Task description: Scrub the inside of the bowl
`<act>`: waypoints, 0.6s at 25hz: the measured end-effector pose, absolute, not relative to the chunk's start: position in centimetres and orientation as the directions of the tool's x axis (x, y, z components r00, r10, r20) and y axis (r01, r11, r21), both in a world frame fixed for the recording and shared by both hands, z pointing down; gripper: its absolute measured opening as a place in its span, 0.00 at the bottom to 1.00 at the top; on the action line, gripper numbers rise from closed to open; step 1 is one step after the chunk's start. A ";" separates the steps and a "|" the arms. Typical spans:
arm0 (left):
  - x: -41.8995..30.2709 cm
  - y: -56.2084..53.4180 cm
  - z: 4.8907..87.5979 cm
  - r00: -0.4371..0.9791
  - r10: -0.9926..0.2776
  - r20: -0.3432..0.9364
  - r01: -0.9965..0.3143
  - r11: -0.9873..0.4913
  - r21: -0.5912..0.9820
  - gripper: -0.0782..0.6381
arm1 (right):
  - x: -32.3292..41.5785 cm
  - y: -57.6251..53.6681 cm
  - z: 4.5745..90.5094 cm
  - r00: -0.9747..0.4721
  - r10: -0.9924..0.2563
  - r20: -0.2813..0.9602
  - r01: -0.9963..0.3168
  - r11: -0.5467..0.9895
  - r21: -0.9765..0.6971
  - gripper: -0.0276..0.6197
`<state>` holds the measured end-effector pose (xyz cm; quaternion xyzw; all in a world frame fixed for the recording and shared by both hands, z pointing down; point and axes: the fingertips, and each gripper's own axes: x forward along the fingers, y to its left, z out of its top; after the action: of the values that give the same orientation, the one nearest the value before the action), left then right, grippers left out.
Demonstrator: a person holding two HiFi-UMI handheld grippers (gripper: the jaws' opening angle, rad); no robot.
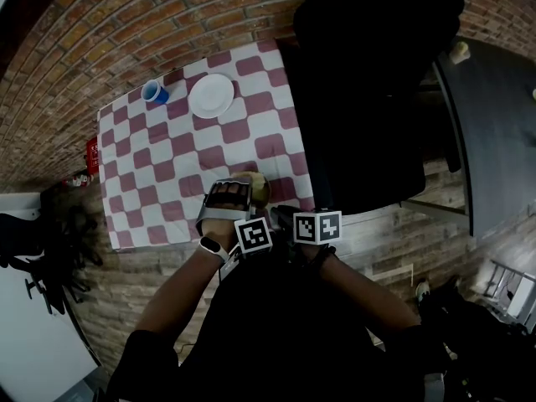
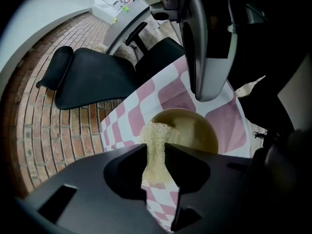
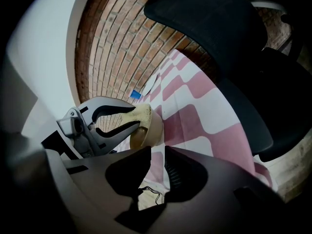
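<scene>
An olive-tan bowl point(image 1: 260, 188) stands on the checked tablecloth point(image 1: 167, 153) near its front edge. My left gripper point(image 2: 156, 152) is shut on a pale yellow fibrous scrubber point(image 2: 155, 136), whose frayed end reaches over the near rim of the bowl point(image 2: 192, 130). In the right gripper view, the left gripper point(image 3: 105, 123) presses the scrubber point(image 3: 142, 112) against the tilted bowl point(image 3: 152, 126). My right gripper point(image 3: 157, 152) hovers just short of the bowl, its jaws close together with nothing between them. Seen from the head, the left gripper point(image 1: 230, 196) and the right gripper point(image 1: 283, 216) sit side by side at the bowl.
A white plate point(image 1: 211, 95) and a blue cup point(image 1: 155, 92) stand at the table's far side. A black office chair point(image 1: 368, 90) stands right of the table, against its edge. Brick paving point(image 1: 100, 23) surrounds it all. A red object point(image 1: 92, 156) lies off the table's left edge.
</scene>
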<state>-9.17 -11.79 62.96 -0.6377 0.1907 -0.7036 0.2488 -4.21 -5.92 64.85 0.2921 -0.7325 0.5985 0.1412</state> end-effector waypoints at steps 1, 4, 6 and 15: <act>-8.8 -11.9 62.8 -0.051 -0.601 0.797 0.098 -0.798 -0.595 0.27 | -4.1 -5.9 64.9 -0.789 -0.260 0.557 -0.597 0.113 -0.794 0.20; -8.3 -11.4 62.6 -0.031 -0.604 0.797 0.091 -0.795 -0.599 0.27 | -4.0 -5.9 64.8 -0.788 -0.263 0.557 -0.598 0.111 -0.794 0.20; -8.3 -10.8 62.3 -0.037 -0.593 0.804 0.103 -0.803 -0.588 0.27 | -3.9 -6.0 64.8 -0.788 -0.265 0.555 -0.597 0.108 -0.795 0.20; -8.0 -8.6 62.2 0.026 -0.590 0.807 0.003 -0.807 -0.590 0.27 | -4.0 -5.9 65.2 -0.789 -0.257 0.558 -0.596 0.095 -0.798 0.20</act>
<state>-7.99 -8.65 62.22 -0.6805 0.2155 -0.6638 0.2233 -4.04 -5.91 65.18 0.2935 -0.7265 0.6054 0.1397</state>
